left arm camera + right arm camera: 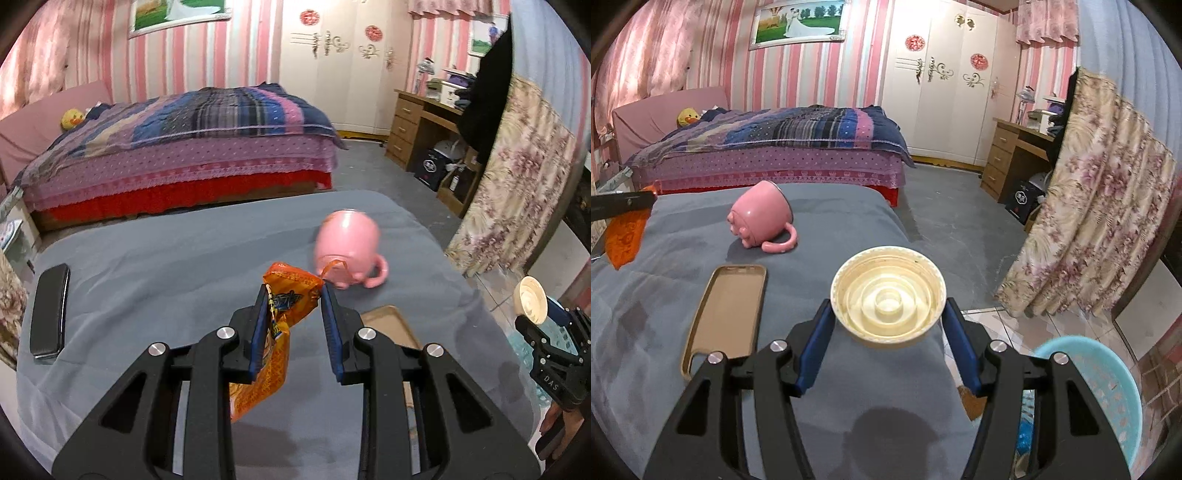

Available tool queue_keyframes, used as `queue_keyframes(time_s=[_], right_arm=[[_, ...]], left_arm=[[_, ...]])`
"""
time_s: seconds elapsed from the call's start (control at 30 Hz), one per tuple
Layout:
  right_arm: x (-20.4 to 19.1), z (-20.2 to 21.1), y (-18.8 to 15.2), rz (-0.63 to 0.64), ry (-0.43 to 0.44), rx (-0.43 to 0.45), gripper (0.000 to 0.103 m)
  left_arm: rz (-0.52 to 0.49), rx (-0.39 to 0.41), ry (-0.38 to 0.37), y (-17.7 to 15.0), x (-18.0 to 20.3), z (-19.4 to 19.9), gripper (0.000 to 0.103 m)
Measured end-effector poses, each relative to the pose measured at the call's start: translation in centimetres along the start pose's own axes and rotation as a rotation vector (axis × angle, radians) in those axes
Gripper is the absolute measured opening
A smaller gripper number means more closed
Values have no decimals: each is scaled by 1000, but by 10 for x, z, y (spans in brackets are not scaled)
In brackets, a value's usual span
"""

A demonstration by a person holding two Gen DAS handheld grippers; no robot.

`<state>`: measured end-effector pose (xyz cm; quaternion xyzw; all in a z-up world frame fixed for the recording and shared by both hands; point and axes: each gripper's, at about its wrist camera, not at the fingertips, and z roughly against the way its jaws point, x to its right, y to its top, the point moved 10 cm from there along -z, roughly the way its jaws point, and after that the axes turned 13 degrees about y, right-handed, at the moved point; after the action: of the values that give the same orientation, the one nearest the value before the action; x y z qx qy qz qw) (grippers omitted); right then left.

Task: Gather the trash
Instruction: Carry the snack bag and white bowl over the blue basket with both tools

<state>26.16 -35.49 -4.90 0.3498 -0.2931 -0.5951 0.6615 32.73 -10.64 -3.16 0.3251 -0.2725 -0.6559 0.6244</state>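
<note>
My left gripper (294, 291) is shut on a crinkled orange snack wrapper (284, 306), which hangs between the blue pads above the grey-covered table (166, 277). In the right wrist view that wrapper (626, 236) shows at the far left edge. My right gripper (888, 306) is shut on a round cream plastic lid (888, 295), hollow side facing the camera, held over the table's right edge. The left wrist view shows the same lid (530, 301) out to the right, off the table.
A pink mug (761, 218) lies on its side mid-table. A tan phone case (727, 317) lies open side up near me, and a black phone (50, 310) lies at the table's left. A light blue basket (1108, 387) stands on the floor, lower right. A bed stands beyond.
</note>
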Motion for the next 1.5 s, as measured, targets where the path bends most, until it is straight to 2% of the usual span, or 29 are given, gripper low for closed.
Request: queue_keyframes(time_s=[0.4,0.83,1.1,1.4,1.5], right_arm=[[44,55,-23,-53,-64,31,60],[123,106,-53,-137,-180,54,60],[163,130,-63,-169,-239,66,60],[196,149,-78,-222,-286,72,60],[204,154,-84,-244,-295,81,60]], left_arm=[[-95,4,-106,-10,82,30,27],[-163,29,-186,-18,158,59,27],[-199,37,-221,-23,192,69,27],[-231,51,-235,-30,214,75,27],[-231,55,-267,-33,220,80,27]])
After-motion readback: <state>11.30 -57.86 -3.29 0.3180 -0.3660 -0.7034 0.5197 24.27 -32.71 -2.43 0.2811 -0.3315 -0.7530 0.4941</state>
